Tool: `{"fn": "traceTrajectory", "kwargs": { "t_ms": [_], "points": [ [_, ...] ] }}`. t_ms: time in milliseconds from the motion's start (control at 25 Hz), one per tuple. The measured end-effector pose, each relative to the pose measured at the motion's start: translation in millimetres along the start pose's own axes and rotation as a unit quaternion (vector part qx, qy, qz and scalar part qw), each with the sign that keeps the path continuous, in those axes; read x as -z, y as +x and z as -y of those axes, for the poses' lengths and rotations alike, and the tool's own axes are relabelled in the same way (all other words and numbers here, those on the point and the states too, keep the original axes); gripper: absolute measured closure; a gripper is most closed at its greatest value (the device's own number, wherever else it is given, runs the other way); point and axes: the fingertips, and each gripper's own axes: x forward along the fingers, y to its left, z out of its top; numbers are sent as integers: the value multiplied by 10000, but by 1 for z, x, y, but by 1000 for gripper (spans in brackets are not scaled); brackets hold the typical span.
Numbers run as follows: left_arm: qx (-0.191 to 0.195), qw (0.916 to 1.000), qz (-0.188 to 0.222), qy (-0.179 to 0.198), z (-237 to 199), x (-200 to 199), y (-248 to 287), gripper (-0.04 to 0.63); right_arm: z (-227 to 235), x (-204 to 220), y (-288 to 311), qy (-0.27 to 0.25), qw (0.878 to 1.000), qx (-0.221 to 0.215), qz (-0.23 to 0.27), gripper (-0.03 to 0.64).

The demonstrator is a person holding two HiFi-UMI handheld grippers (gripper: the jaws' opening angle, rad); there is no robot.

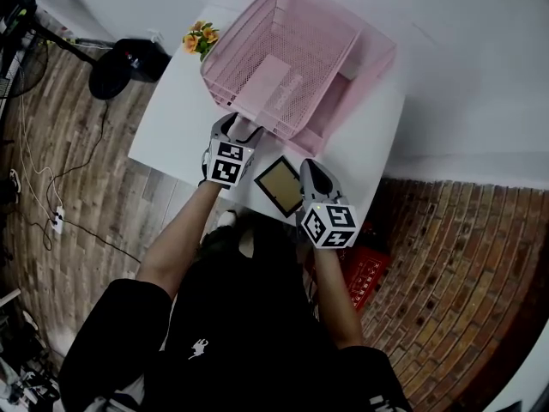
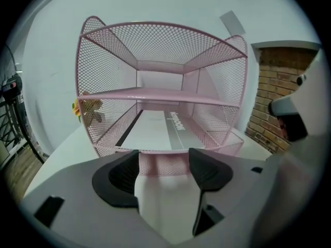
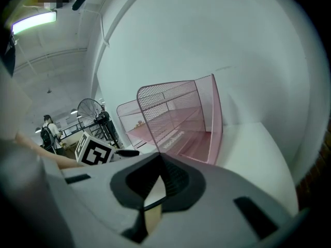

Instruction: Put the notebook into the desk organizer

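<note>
The pink mesh desk organizer (image 1: 296, 54) stands on the white table (image 1: 176, 114), its open side facing me. A pale notebook (image 2: 155, 130) lies flat on its bottom shelf, also seen from above as the notebook (image 1: 270, 84). My left gripper (image 1: 236, 129) sits just in front of the organizer's lower edge. In the left gripper view, the left gripper (image 2: 164, 161) is open with only bare table between its pads. My right gripper (image 1: 307, 170) hovers near the table's front edge. In its own view, the right gripper (image 3: 160, 161) has its tips touching and holds nothing.
A tan, dark-edged flat pad (image 1: 279, 184) lies on the table between the two grippers. Orange flowers (image 1: 200, 39) stand at the table's far left corner. A fan base (image 1: 129, 63) and cables sit on the floor to the left, and a red crate (image 1: 367, 275) sits to the right.
</note>
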Motion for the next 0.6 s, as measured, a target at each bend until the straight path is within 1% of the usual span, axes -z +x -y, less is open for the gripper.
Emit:
{"fn": "traceTrajectory", "kwargs": {
  "t_ms": [120,200,240,360,480,600],
  "points": [
    [26,10000,-7,-17,1,2,-8,281,-4,-5,-2,-45,10000,15,77,614],
    [53,10000,14,19,2,3,-19,284,-9,-9,-4,-100,9999,12,132,614],
    [60,10000,34,41,1,3,-26,300,-12,-11,-6,-144,9998,4,157,614],
    [46,9999,119,97,-1,1,-48,391,-24,-17,-12,-294,9992,-1,272,614],
    [58,9995,245,184,-6,-5,-71,481,-34,-29,-24,-388,9976,80,573,615],
    [69,9989,437,170,-12,-15,-94,532,-46,-39,-35,-420,9957,102,819,615]
  ]
}}
